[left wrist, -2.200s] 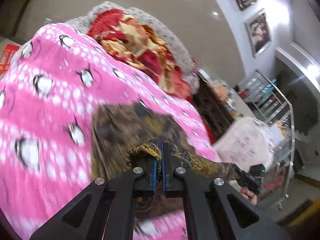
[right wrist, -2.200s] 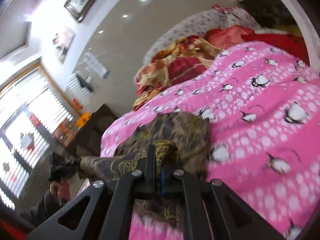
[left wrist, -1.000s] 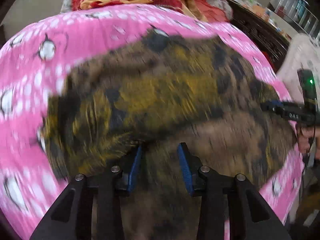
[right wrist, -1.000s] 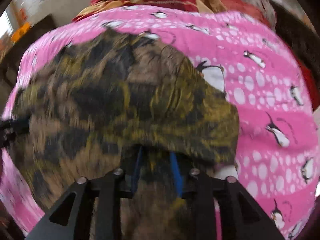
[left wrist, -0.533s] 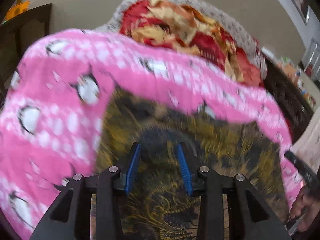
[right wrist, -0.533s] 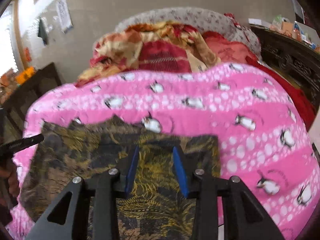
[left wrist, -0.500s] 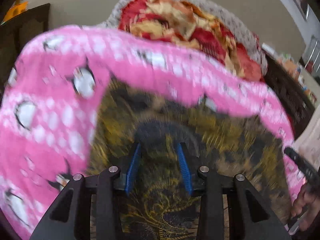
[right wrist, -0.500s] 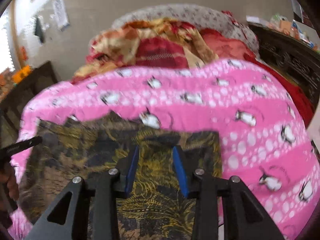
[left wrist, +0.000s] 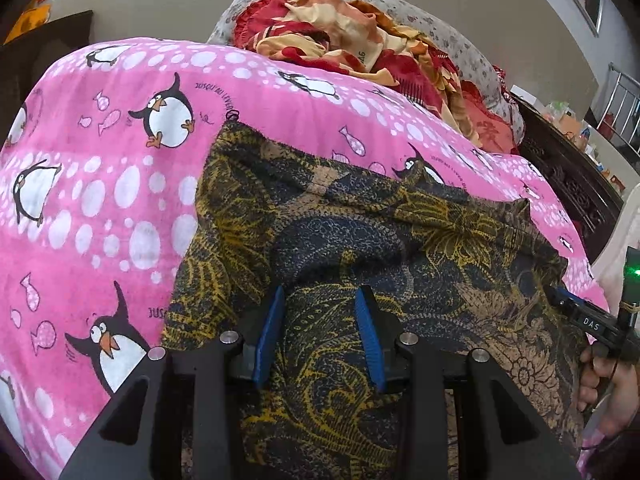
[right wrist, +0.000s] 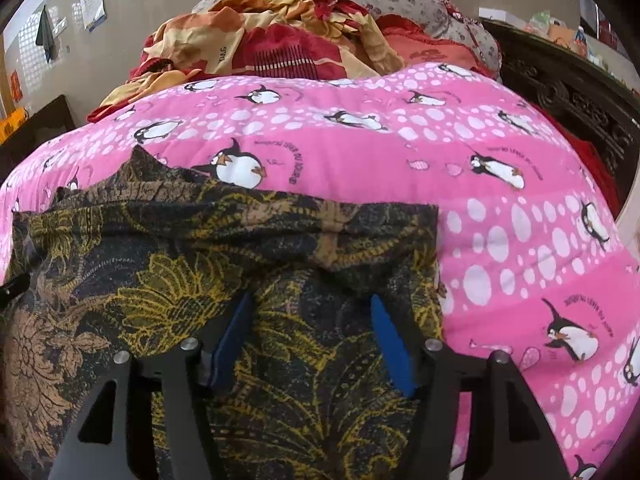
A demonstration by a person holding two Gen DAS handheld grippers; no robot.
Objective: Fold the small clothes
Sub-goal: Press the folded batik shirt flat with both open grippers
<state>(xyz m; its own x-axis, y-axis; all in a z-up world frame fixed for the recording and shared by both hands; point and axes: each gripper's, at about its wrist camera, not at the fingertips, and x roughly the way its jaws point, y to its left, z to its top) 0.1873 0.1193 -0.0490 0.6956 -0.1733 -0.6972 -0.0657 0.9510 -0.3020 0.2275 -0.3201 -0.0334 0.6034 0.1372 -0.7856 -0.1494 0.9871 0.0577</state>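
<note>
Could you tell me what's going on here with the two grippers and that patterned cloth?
A person is folding a dark, gold-patterned garment spread on a pink penguin blanket. Both grippers hang just over the cloth with jaws apart and nothing clamped: the left gripper over its near edge, the right gripper by its right side, its jaws having just opened wider. The garment lies released, with loose wrinkles along its far edge.

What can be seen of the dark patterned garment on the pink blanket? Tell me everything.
The dark patterned garment is thin woven-looking cloth, black with yellow and tan floral print. It lies spread out, slightly rumpled, on the pink penguin blanket, its far edge showing a folded-over band. Both hand-held grippers hover above its near part, jaws apart, gripping nothing.
</note>
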